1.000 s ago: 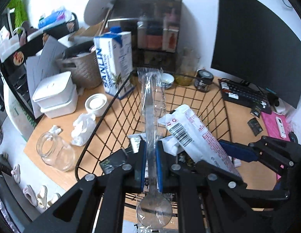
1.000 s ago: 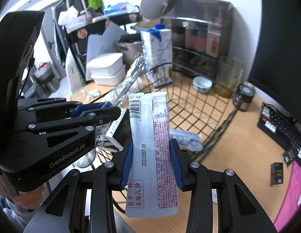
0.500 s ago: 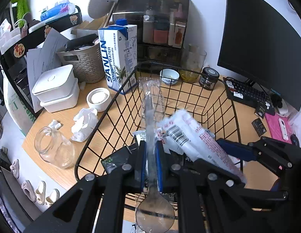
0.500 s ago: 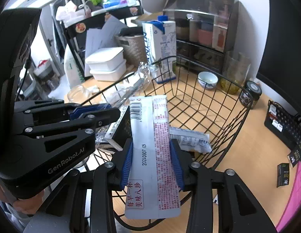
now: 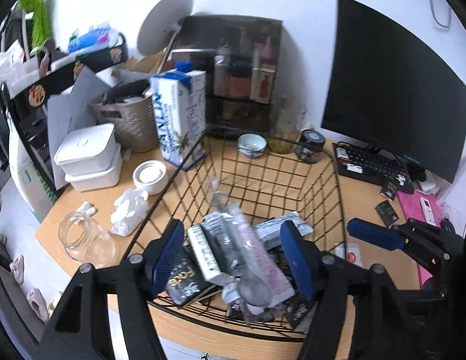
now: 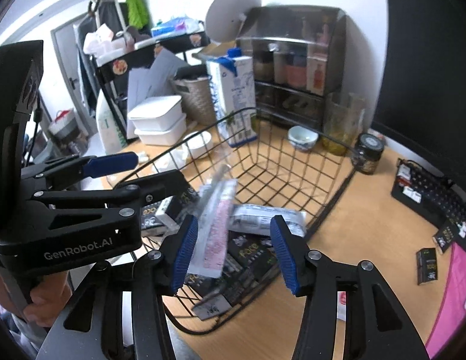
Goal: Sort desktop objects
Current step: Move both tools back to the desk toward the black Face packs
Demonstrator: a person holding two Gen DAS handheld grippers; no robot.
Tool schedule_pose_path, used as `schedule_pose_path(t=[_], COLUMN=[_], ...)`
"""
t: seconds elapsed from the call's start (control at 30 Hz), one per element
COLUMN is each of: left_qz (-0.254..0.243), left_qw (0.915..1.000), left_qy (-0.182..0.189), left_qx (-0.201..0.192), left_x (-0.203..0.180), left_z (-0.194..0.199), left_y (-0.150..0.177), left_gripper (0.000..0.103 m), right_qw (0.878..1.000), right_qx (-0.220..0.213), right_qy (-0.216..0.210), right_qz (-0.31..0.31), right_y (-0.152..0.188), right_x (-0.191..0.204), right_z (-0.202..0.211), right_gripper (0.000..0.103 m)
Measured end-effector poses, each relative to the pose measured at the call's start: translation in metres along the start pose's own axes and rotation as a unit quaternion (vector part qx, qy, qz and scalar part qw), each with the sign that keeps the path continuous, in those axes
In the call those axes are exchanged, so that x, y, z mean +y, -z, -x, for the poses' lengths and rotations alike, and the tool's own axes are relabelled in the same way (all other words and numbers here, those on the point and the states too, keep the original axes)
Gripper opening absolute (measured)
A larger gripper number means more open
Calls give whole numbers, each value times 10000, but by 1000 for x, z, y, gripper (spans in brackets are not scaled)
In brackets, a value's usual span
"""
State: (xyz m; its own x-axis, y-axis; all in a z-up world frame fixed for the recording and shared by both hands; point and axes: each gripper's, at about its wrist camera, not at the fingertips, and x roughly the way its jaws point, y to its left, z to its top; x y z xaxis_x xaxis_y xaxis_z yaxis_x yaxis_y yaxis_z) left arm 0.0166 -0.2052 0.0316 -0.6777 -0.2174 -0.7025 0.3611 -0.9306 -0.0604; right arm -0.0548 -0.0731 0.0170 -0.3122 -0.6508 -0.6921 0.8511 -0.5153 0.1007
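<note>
Right wrist view shows both the right gripper [image 6: 233, 249] and left gripper [image 5: 233, 258] gaping wide, empty, over the basket [image 6: 332, 192] where the blurred packet [image 6: 216, 234] tumbles, so it could bounce out over the rim.

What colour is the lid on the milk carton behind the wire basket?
Blue. The cap on the white and blue carton shows best in the left wrist view.
</note>
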Motion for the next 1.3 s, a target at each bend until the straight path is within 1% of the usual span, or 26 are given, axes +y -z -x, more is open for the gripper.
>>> schedule_pose_path(t=[0.2, 0.37, 0.5, 0.63, 0.73, 0.8, 0.93, 1.0, 1.17, 1.3], left_qz=[-408, -842, -1025, -1360, -1563, -1722, -1753, -1788, -1598, -1663], left_qw=[9988, 9954, 9920, 9866, 9816, 9780, 9735, 9718, 9732, 9735], left_qy=[238, 435, 732, 897, 1070, 1101, 1214, 1174, 1205, 1037], left_qx=[-86, -149, -36, 93, 257, 411, 826, 990, 1132, 1182], left_x=[-42, -85, -117, -155, -187, -212, -246, -261, -284, -297], left_z=[6, 6, -3, -16, -31, -49, -88, -107, -147, -176], left_y=[0, -1, -1, 7, 16, 23, 31, 32, 17, 7], left_gripper=[71, 71, 71, 71, 72, 73, 73, 73, 73, 73], right_qw=[9990, 9965, 9927, 9876, 9812, 9757, 9641, 9584, 9487, 9459], right_qx=[-40, -22, -37, 9, 110, 213, 415, 505, 583, 589], right_qy=[322, 536, 821, 1097, 1337, 1503, 1727, 1834, 1984, 2001], right_qz=[-296, -644, -884, -1126, -1391, -1578, -1974, -2127, -2392, -2484], right_y=[12, 30, 46, 61, 79, 89, 108, 115, 115, 100], right_x=[-40, -77, -107, -138, -170, -192, -239, -263, -309, -336], right_z=[22, 37, 50, 59, 65, 64, 59, 54, 40, 22], right_gripper=[51, 51, 51, 51, 51, 51, 51, 51, 51, 51])
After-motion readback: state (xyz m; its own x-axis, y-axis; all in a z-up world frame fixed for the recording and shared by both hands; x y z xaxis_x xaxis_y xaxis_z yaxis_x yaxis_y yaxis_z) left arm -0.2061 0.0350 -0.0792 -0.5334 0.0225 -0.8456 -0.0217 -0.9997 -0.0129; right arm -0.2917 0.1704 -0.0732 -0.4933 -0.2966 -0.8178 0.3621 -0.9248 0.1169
